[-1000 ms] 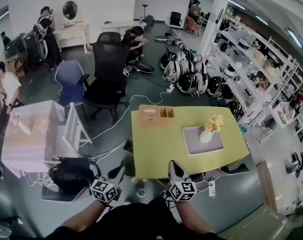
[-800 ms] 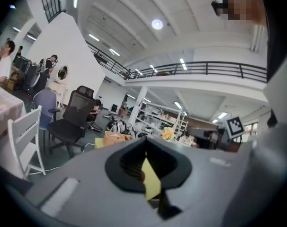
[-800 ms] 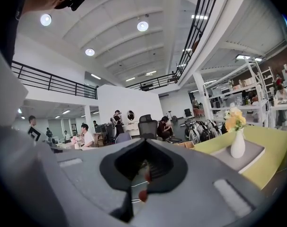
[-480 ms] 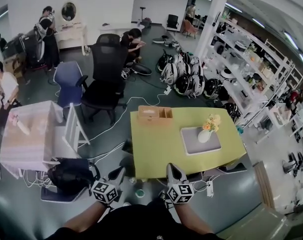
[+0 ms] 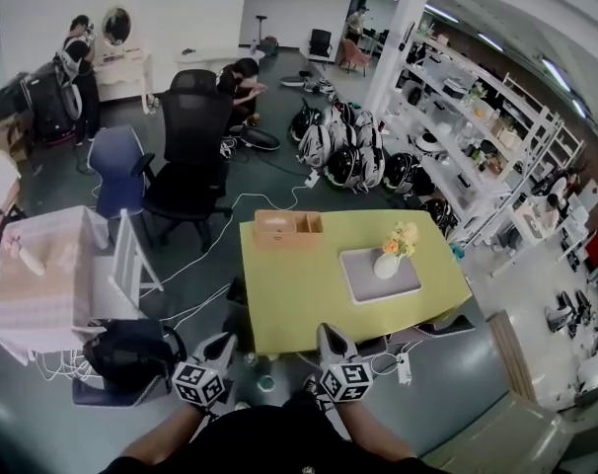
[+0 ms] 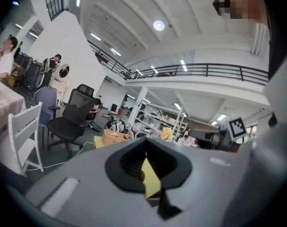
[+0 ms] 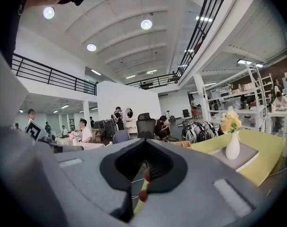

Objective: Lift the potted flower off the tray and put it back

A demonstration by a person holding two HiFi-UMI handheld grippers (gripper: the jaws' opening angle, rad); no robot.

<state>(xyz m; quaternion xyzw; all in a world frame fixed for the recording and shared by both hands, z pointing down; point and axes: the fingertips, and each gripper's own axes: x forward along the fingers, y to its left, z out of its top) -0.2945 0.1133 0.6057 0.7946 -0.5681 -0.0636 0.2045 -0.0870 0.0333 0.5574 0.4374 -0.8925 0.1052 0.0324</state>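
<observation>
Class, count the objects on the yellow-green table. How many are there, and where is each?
3. A wooden box at the far left corner; a grey tray right of centre; the potted flower standing on the tray. Nothing appears hidden.

A yellow-green table (image 5: 299,294) stands just ahead of the right gripper (image 5: 330,334). A black chair (image 5: 190,156) and a blue chair (image 5: 112,161) are beyond to its left, and white shelving (image 5: 477,136) is beyond to its right.

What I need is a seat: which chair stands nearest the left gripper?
The white slatted chair, beside the cloth-covered table; the black office chair and blue chair stand farther back.
</observation>
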